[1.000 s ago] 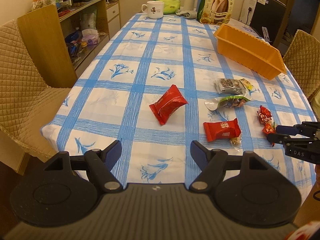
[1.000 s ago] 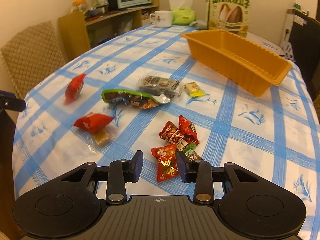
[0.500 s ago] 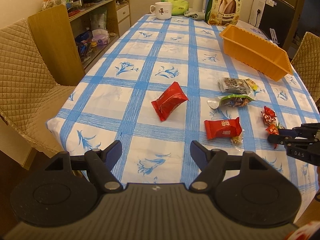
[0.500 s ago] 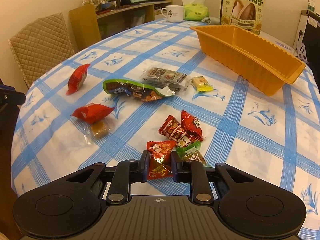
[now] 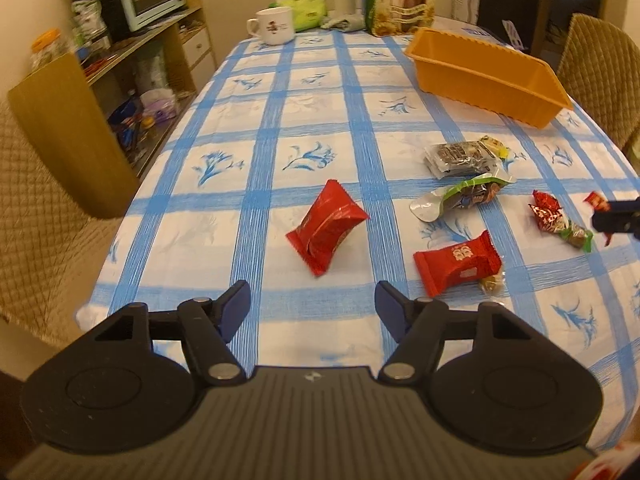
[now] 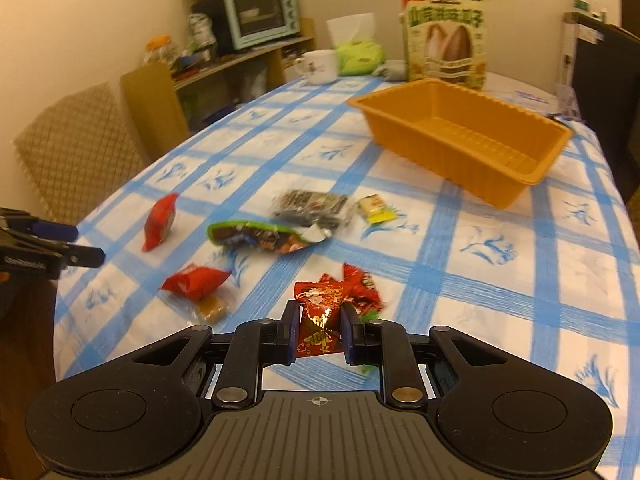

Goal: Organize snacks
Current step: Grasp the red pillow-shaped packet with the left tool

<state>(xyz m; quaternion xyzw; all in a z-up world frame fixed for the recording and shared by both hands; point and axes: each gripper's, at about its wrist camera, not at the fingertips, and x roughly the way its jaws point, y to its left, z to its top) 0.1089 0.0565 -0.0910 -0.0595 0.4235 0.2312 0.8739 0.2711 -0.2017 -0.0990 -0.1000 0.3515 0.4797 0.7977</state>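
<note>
My right gripper [image 6: 319, 320] is shut on a small red candy packet [image 6: 319, 320] and holds it just above the tablecloth. More red candies [image 6: 362, 284] lie right behind it. My left gripper [image 5: 312, 306] is open and empty, just short of a red snack pack [image 5: 326, 226]. Another red pack [image 5: 458, 262], a green-edged pack [image 5: 466, 196] and a dark clear pack [image 5: 460, 158] lie to its right. An empty orange tray [image 6: 464, 136] stands at the back right. The right gripper's tip [image 5: 616, 220] shows at the left wrist view's right edge.
A white mug [image 5: 274, 26], a tissue pack [image 5: 300, 4] and a tall seed bag [image 6: 446, 36] stand at the table's far end. Quilted chairs [image 5: 36, 216] flank the table. A wooden shelf unit [image 5: 120, 80] with a toaster oven stands on the left.
My right gripper closed on the red candy packet and lifted it off the cloth. My left gripper moved forward toward the red snack pack, still open.
</note>
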